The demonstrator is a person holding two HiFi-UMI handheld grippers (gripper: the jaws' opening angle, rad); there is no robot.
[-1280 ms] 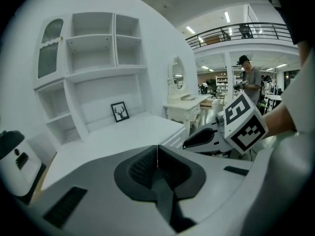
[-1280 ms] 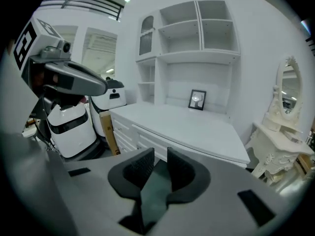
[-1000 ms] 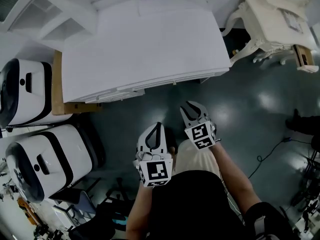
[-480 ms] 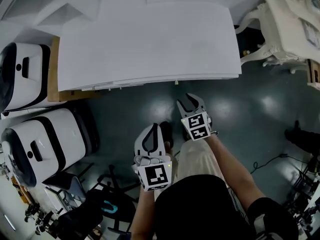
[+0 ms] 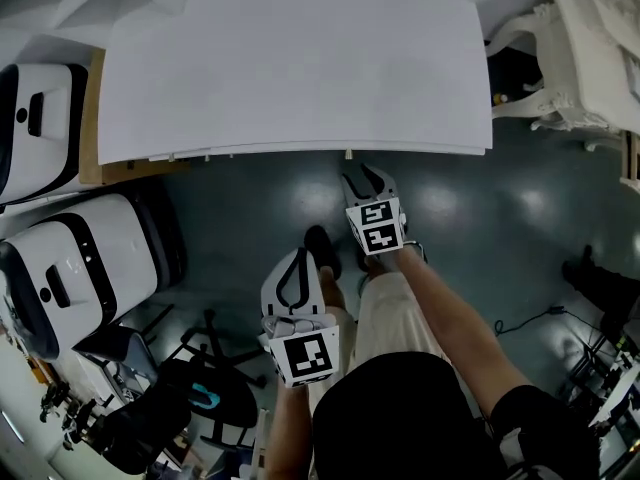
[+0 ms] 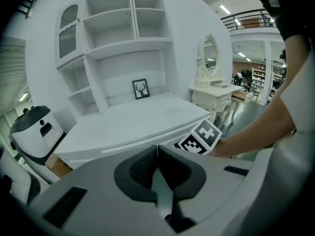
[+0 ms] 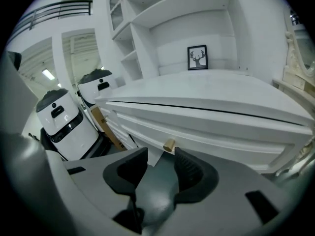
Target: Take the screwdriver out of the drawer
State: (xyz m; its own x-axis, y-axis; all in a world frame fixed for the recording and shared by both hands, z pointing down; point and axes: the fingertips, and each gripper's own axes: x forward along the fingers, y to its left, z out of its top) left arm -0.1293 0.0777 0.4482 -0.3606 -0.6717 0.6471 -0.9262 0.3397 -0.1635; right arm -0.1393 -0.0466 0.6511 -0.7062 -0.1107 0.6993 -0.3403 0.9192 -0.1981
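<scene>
Right gripper tilted down, jaws just opening, empty, seemingly short of knob; left gripper clenched.

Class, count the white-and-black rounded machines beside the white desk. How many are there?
2. One machine stands against the desk's left end. The other machine sits just below it in the head view, forward of the desk's front edge. Others may lie outside the frame.
</scene>
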